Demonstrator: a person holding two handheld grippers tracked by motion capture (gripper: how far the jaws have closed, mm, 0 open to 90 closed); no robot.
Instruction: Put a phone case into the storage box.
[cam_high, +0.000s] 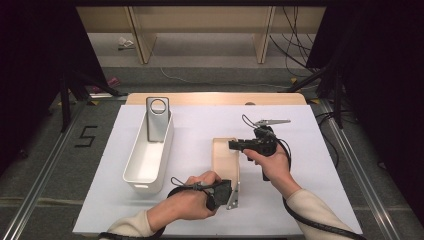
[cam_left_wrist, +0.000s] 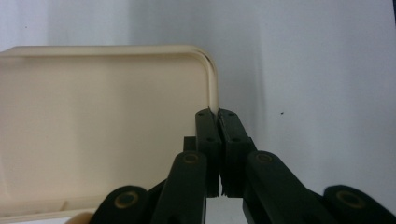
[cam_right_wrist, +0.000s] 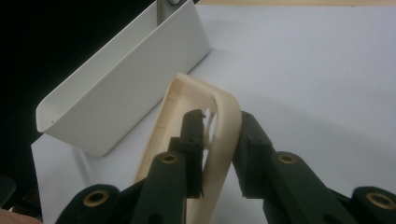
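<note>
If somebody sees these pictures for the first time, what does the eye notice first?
Probably the cream tray in the middle of the white table, gripped from both ends: the left claw is shut on its near rim, and the right claw straddles its far rim. Next, the white bin at the left, with a grey plate standing in its far end.

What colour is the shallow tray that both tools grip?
Cream, a pale beige; the tray shows best in the left gripper view.
</note>
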